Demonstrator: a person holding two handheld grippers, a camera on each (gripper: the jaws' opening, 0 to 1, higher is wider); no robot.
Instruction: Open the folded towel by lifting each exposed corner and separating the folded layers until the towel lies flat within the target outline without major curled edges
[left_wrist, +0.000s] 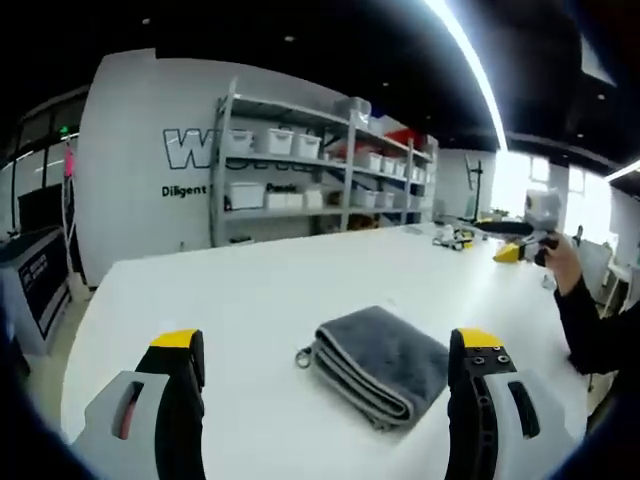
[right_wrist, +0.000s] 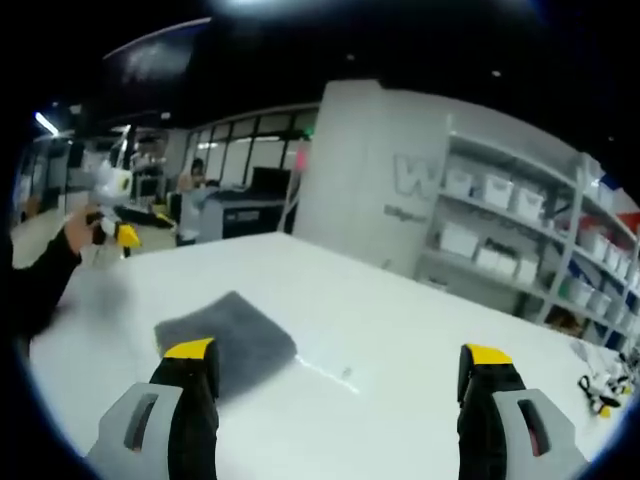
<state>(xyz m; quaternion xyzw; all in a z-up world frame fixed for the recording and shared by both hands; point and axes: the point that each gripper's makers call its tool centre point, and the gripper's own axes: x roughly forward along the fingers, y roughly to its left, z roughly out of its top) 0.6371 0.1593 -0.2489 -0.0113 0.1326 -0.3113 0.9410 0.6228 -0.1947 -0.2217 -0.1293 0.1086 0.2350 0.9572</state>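
Note:
A grey towel (left_wrist: 385, 365), folded in several layers with a small loop at its left corner, lies on the white table (left_wrist: 250, 290). It sits just beyond my left gripper (left_wrist: 327, 340), whose yellow-tipped jaws stand wide open and hold nothing. In the right gripper view the same towel (right_wrist: 230, 335) lies flat ahead and to the left, partly behind the left jaw. My right gripper (right_wrist: 338, 352) is open too, hovering above bare table (right_wrist: 400, 330). Each gripper also shows in the other's view, held in a hand: the right one (left_wrist: 525, 245) and the left one (right_wrist: 115, 228).
Metal shelves (left_wrist: 320, 160) with white bins stand behind the table against a lettered wall. Small yellow and black parts (left_wrist: 455, 238) lie at the table's far corner. A dark sleeve (left_wrist: 590, 320) reaches in along the right edge. A grey machine (right_wrist: 235, 210) stands beyond the table.

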